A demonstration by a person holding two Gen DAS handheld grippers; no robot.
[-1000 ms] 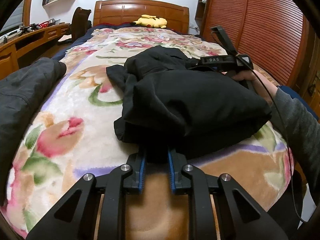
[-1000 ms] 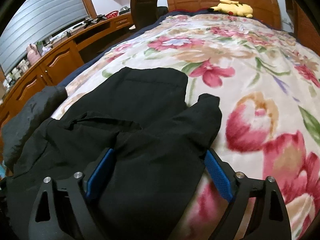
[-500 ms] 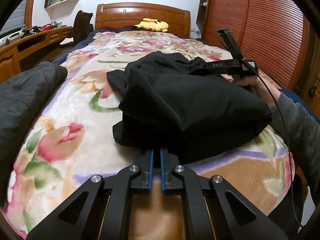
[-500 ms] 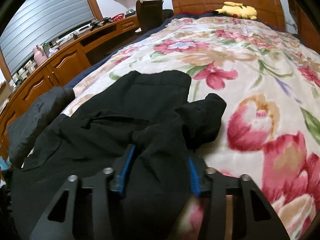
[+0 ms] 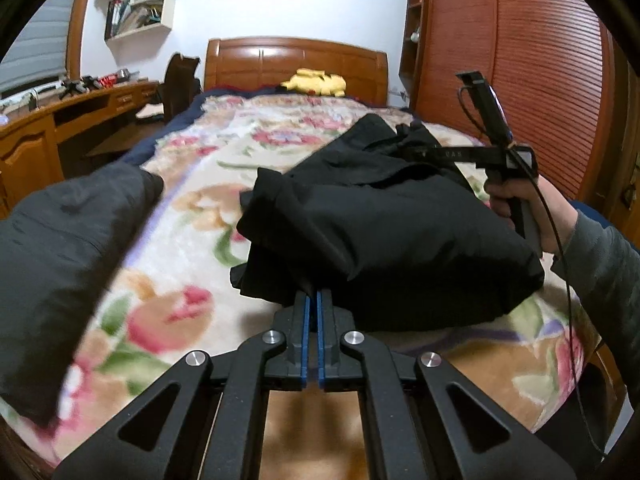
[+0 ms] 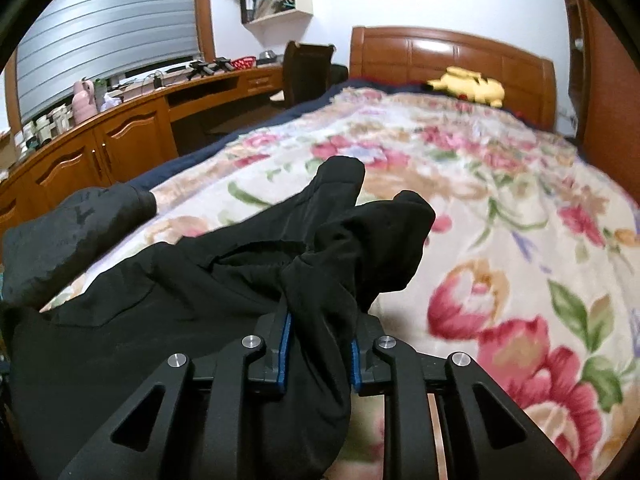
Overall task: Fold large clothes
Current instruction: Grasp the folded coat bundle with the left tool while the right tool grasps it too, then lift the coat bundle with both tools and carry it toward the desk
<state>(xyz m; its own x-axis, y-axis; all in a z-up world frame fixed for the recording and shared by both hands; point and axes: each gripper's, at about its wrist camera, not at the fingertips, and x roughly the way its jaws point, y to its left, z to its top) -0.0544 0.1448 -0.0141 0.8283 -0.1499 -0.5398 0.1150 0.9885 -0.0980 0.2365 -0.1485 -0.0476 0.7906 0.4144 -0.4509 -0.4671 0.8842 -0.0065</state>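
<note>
A black jacket [image 5: 392,216] lies bunched and partly folded on the floral bedspread [image 5: 168,320]. My left gripper [image 5: 312,300] is shut on the jacket's near edge and holds it lifted a little. My right gripper [image 6: 318,320] is shut on a thick bunch of the same jacket [image 6: 208,300], with a sleeve end [image 6: 392,240] hanging past the fingers. The right gripper also shows in the left wrist view [image 5: 424,156] at the jacket's far right side, held by a hand.
A second dark garment [image 5: 68,232] lies on the bed's left edge. A yellow plush toy [image 5: 316,82] rests by the wooden headboard [image 5: 296,64]. A wooden desk [image 6: 120,132] runs along the left wall. A slatted wardrobe [image 5: 520,80] stands at the right.
Both grippers have closed on the jacket: the left from slightly open, the right from wide open. Both have risen, lifting the jacket's edges off the bedspread.
</note>
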